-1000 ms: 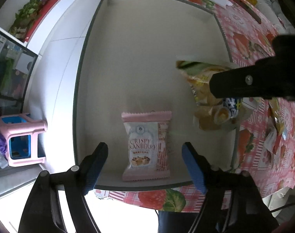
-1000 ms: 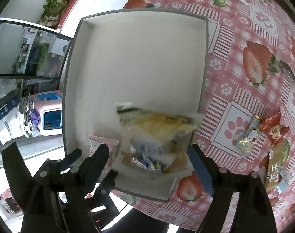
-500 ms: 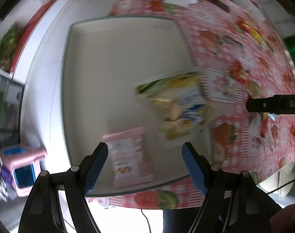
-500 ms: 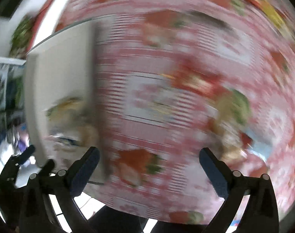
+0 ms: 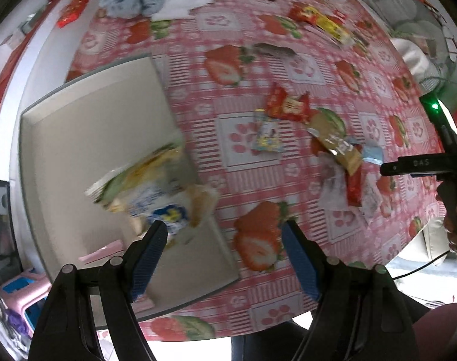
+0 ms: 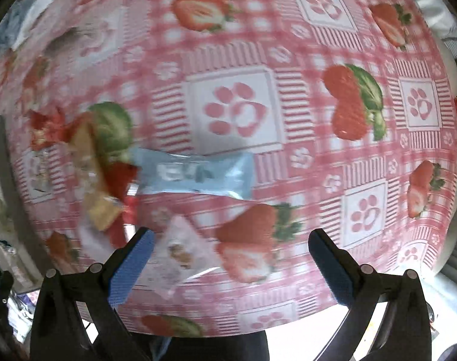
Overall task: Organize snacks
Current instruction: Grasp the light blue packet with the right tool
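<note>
While both hover, right gripper (image 6: 230,251) and left gripper (image 5: 225,252) gape, holding nothing.

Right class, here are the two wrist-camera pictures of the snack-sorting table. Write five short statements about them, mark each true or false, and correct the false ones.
1. The yellow snack bag lies in the white tray. True.
2. The right gripper grips the light blue bar. False: its jaws are open and empty.
3. The tablecloth shows strawberries. True.
4. The left gripper holds a packet. False: nothing sits between its open jaws.
5. The tray is full. False: mostly bare.
</note>
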`<move>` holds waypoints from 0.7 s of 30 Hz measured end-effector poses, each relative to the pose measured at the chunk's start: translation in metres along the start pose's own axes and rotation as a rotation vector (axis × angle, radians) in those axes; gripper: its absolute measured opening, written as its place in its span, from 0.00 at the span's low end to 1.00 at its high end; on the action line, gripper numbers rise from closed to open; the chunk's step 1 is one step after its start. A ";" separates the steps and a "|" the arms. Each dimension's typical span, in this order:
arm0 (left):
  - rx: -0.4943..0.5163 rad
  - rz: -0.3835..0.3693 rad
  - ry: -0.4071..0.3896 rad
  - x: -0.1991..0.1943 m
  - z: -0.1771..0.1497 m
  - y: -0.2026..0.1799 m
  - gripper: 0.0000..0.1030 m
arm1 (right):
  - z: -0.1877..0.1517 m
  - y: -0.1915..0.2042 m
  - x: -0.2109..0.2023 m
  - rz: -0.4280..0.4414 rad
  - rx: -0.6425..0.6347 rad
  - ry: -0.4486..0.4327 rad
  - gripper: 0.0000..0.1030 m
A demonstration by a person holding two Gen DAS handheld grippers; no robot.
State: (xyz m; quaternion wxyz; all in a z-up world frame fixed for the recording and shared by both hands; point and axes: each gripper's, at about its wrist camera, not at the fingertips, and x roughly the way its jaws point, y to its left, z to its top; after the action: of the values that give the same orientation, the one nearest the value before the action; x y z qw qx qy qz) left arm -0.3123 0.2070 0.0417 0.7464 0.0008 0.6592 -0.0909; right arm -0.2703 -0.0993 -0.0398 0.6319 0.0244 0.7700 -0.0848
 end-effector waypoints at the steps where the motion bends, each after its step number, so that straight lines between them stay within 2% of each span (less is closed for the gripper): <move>1: 0.003 0.000 0.002 0.001 0.002 -0.004 0.79 | 0.002 -0.005 0.003 -0.006 -0.013 0.006 1.00; 7: 0.012 0.014 0.037 0.013 0.018 -0.030 0.79 | 0.002 0.012 0.016 -0.073 -0.197 0.000 1.00; 14: -0.014 0.067 0.088 0.044 0.050 -0.050 0.79 | 0.009 0.068 0.022 -0.128 -0.435 -0.025 1.00; 17: -0.028 0.111 0.100 0.060 0.064 -0.052 0.79 | 0.013 0.087 0.029 -0.155 -0.540 -0.032 1.00; 21: -0.071 0.133 0.120 0.077 0.077 -0.049 0.79 | 0.022 0.107 0.030 -0.130 -0.643 -0.039 1.00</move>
State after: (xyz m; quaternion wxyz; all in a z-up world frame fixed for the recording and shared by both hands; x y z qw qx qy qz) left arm -0.2340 0.1390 -0.0180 0.7095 0.0233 0.7041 -0.0174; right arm -0.2392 -0.0001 -0.0842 0.6151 -0.2273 0.7451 0.1219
